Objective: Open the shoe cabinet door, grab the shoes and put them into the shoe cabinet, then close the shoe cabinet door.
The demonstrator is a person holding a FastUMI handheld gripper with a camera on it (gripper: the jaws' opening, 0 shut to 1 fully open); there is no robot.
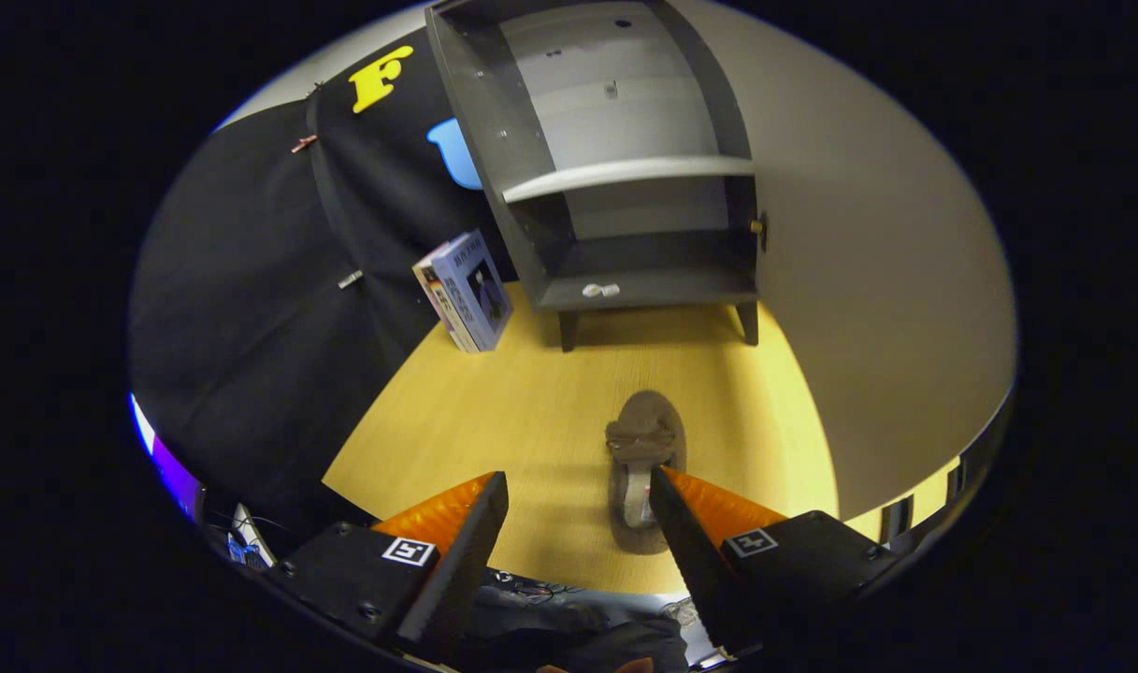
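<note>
Gripper [578, 495] jaws released, holding nothing. Shoe [645, 449] just beside the right fingertip, contact unclear; bare floor [494, 402] separates it from the open shoe cabinet [625, 168].

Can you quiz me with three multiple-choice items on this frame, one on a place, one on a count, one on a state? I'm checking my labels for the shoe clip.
1. Where does the slipper lie?
A. on the cabinet's shelf
B. on the floor, just ahead of the claw's right finger
C. on top of the box

2. How many shelf boards cross the inside of the cabinet above its bottom board?
A. one
B. three
C. none

3. How does the claw stand?
A. shut on the slipper
B. shut on the box
C. open, holding nothing

Answers: 1 B, the slipper rests on the wood floor in front of the cabinet, by the right finger's tip. 2 A, a single pale shelf spans it. 3 C, the fingers are wide apart with bare floor between them.
</note>
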